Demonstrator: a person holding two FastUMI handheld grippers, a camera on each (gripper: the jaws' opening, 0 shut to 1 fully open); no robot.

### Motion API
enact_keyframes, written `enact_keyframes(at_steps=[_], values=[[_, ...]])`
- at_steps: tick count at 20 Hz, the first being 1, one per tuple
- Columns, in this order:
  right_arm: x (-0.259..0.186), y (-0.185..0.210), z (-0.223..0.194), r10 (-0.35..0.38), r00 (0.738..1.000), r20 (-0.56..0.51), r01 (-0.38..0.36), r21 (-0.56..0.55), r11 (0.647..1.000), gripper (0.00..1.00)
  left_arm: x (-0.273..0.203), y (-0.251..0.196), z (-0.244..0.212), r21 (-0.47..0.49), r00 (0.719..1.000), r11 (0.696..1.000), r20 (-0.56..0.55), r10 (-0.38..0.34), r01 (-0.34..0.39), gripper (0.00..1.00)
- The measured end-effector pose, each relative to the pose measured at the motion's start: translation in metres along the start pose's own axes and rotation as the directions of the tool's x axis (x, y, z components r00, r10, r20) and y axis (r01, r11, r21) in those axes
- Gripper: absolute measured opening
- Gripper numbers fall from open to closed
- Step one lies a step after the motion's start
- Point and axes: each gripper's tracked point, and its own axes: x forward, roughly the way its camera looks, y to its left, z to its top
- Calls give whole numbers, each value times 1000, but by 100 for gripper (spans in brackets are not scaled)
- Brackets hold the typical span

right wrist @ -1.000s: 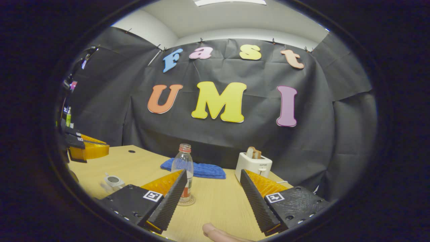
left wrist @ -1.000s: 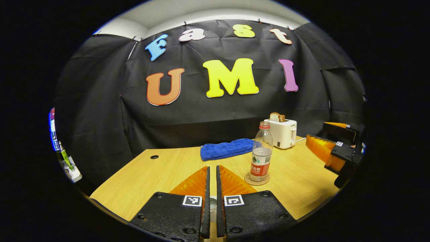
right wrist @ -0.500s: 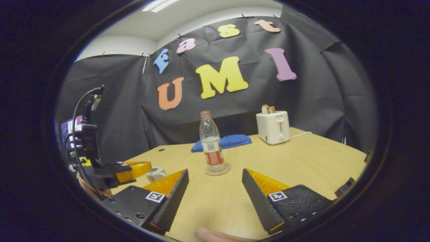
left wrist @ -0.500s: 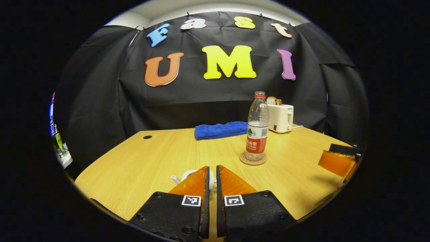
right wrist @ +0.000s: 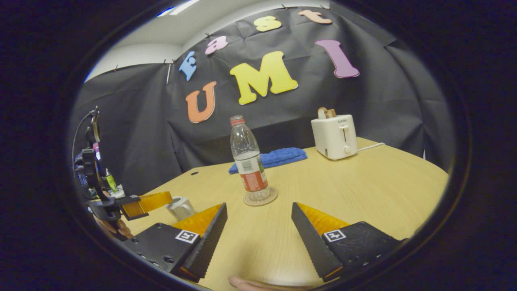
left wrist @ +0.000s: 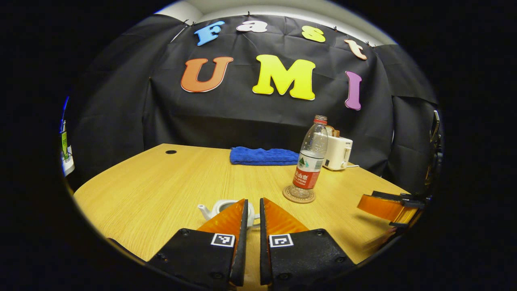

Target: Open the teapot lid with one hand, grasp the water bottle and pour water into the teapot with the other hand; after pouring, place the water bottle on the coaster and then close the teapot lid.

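On the tabletop [left wrist: 161, 190] water bottle [left wrist: 310, 161] sits on coaster [left wrist: 299, 195]; left gripper [left wrist: 251, 220] nearly closed, empty, over teapot [left wrist: 220, 207]; right gripper [right wrist: 258, 226] wide open, empty; judge: part left fingers, centre on lid knob

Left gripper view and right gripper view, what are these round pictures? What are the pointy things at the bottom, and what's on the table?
A person holds a pinching tool, called a gripper, in each hand. A small camera rides on each one and looks out along its two fingers. In the left gripper view, the left gripper has its fingers nearly together, with a white teapot just beyond them. In the right gripper view, the right gripper is open and holds nothing. On the wooden table a water bottle stands on a round coaster. A blue towel and a toaster sit behind.
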Motion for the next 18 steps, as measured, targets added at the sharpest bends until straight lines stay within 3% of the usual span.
enact_keyframes(at_steps=[1,12,13,15,18], values=[[0,-3,3,-17,1000,12,17,-2,1000,96,0,1,0,4,1000,1000,-1,-1,1,17],[-11,-13,5,-63,998,31,63,-28,998,96,-11,-5,1,30,1000,999,0,-16,16,29],[-12,-14,7,-69,997,38,71,-34,997,96,-12,-7,-1,29,1000,999,-6,-23,23,24],[-15,-15,10,-75,996,53,78,-40,996,96,-17,-16,-2,22,998,998,-9,-63,63,44],[-18,-18,18,-83,993,79,88,-65,994,96,-20,-17,8,37,998,998,28,-58,57,60]])
